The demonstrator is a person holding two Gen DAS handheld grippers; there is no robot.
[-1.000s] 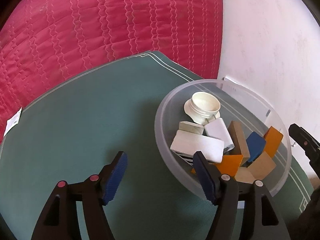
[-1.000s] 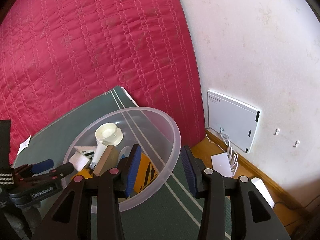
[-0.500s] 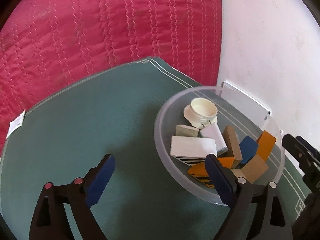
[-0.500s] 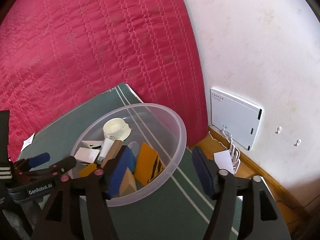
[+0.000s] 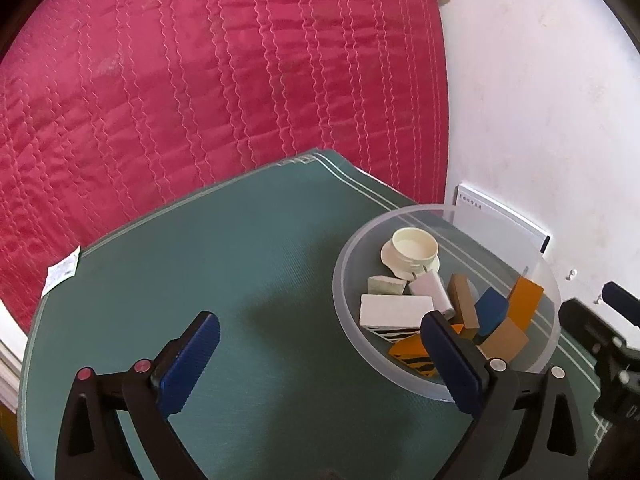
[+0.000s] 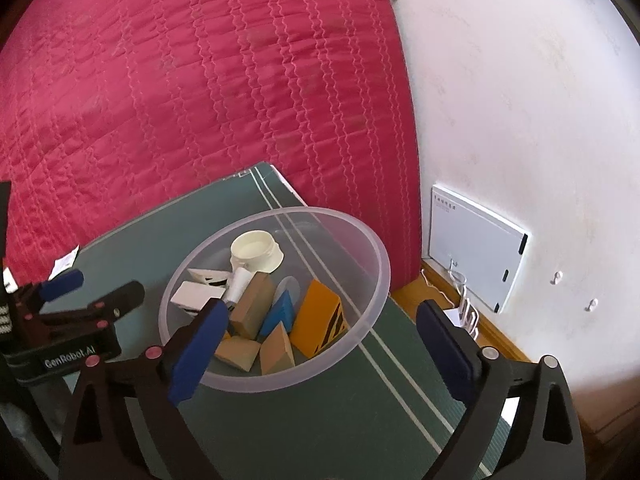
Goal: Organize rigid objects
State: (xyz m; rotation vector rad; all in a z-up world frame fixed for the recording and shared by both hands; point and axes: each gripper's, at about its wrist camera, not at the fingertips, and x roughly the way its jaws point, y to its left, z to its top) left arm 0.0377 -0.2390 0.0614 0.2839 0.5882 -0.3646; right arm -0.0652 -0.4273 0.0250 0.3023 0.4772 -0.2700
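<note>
A clear plastic bowl (image 5: 344, 280) stands on the green mat (image 5: 240, 260). It holds a cream jar (image 5: 414, 246), a white striped block (image 5: 394, 310), orange blocks (image 5: 526, 296), a blue block (image 5: 490, 306) and brown and tan blocks. My left gripper (image 5: 320, 332) hovers over the mat left of the bowl, its jaws opening with nothing between them. My right gripper (image 6: 322, 312) hangs above the near side of the bowl (image 6: 384, 268), jaws opening and apart from the rim. Each view shows the other gripper beside the bowl: the right gripper (image 5: 600, 306) and the left gripper (image 6: 96, 286).
A red quilted bedspread (image 5: 200, 80) rises behind the mat. To the right is a white wall with a white panel (image 6: 476, 244) and cables above a wooden floor strip (image 6: 412, 292). A paper tag (image 5: 62, 272) lies at the mat's left edge.
Both grippers' jaws have spread much wider. Both grippers have drawn back and up from the bowl, which stays where it was on the mat.
</note>
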